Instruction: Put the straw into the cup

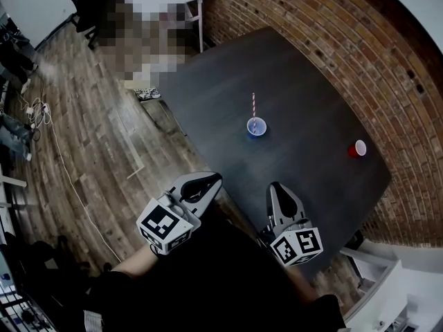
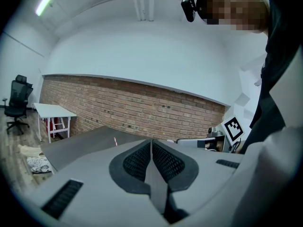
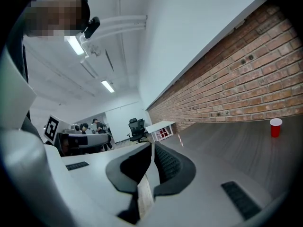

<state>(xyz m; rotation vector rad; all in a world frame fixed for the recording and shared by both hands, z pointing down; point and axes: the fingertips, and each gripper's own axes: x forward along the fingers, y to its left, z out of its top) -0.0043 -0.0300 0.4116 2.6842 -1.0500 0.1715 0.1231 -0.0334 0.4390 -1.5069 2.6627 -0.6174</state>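
While left tool (image 1: 210, 180) and right tool (image 1: 276, 189) sit closed, empty, the dark table (image 1: 291, 75) stands by brick wall (image 1: 391, 61).

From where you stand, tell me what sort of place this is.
Probably an open office or lab workspace: a brick wall runs beside a dark table, with a black office chair and a white desk nearby.
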